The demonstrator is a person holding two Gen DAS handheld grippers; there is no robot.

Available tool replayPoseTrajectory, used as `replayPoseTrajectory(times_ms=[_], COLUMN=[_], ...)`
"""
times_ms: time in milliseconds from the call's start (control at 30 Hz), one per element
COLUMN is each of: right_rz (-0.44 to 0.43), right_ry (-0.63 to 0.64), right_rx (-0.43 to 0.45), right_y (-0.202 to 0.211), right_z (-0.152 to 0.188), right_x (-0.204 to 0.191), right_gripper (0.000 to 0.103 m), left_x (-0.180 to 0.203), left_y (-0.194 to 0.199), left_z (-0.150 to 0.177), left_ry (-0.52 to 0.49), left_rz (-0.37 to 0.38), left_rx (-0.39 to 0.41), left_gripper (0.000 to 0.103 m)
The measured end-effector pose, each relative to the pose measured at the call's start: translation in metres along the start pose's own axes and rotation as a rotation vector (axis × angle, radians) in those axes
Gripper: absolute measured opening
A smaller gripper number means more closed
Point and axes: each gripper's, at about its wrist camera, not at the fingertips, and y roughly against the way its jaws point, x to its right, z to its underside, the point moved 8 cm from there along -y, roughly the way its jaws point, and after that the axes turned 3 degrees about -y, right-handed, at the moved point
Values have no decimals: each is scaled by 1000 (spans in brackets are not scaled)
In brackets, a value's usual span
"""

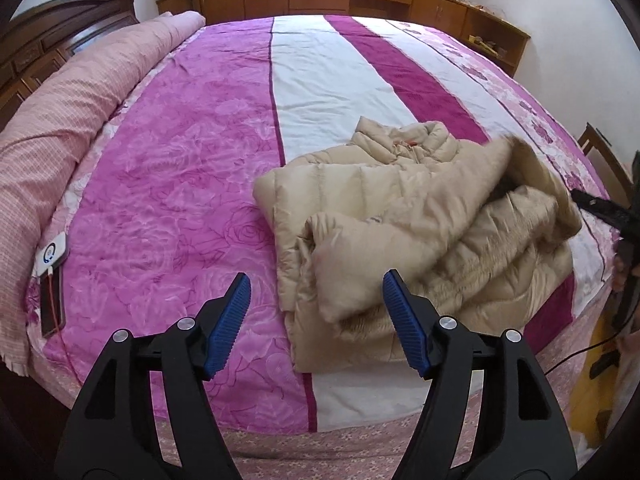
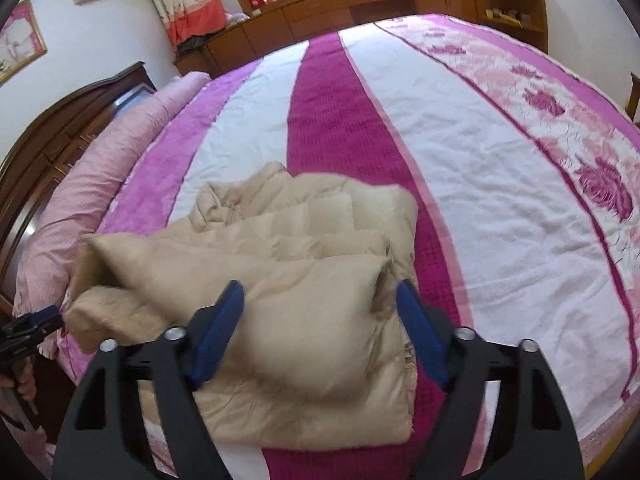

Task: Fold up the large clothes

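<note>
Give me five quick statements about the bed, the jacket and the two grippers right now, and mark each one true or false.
1. The beige puffer jacket lies bunched on the bed cover. True.
2. The left gripper is clamped on the jacket. False: its fingers stand apart with nothing between them.
3. The right gripper is open. True; jacket fabric shows between its fingers, but they do not press on it.
4. The bed cover is plain green. False: it is striped pink, magenta and white.
5. A rolled pink quilt lies along the headboard side. True.
</note>
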Motion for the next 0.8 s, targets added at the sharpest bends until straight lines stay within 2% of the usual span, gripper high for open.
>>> replayPoseTrajectory(times_ms=[133, 333, 467, 633, 800], right_rz=[2, 52, 124, 229, 207], right_ry=[59, 126, 231, 390, 405], right_rx=[12, 11, -42, -107, -89], right_y=[21, 37, 23, -8, -26], right_z=[1, 14, 35, 58, 48], right_x=[0, 20, 32, 40, 36], right_gripper=[82, 82, 82, 82, 82], left_x=[3, -3, 0, 6, 14], left_y=[9, 13, 2, -28, -53], left_z=[5, 18, 27, 36, 27], left_ry=[-12, -50, -108, -156, -207], left_rz=[-5, -36, -63, -59, -56], left_rx=[18, 8, -9, -35, 4], left_gripper=[68, 68, 68, 69, 69])
